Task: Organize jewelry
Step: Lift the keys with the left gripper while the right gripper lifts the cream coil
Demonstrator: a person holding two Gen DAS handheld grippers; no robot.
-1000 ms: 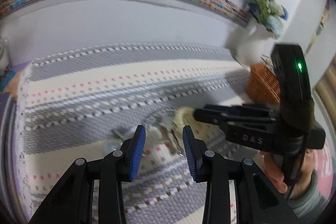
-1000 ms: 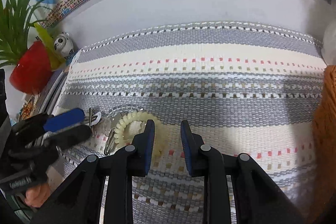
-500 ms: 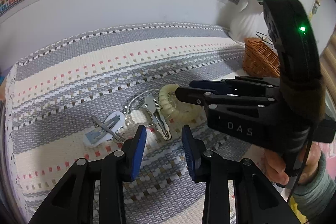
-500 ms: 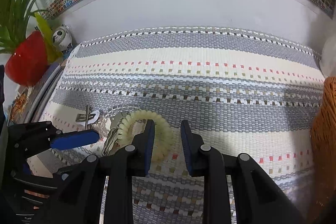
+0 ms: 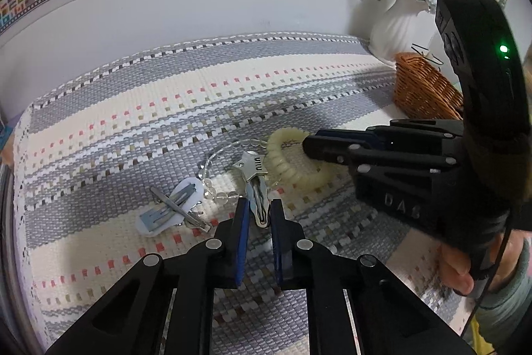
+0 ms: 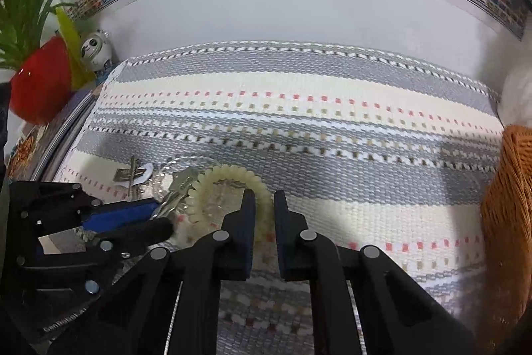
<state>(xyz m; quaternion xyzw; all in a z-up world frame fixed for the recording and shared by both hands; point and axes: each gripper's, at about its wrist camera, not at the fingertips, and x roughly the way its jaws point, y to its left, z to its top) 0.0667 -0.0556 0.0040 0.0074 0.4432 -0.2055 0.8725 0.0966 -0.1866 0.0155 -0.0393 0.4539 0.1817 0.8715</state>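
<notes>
Left wrist: clear bead bracelet faint, wicker basket cut off

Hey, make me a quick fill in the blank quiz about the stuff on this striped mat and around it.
1. The left gripper is shut on a silver hair clip with a ____ at its top.
2. Beside the cream coil band lies a bracelet of ____ beads.
3. The wicker basket stands by a ____ vase.
4. The panda figurine stands beside a ____ pot.

Missing words: star; clear; white; red.
</notes>
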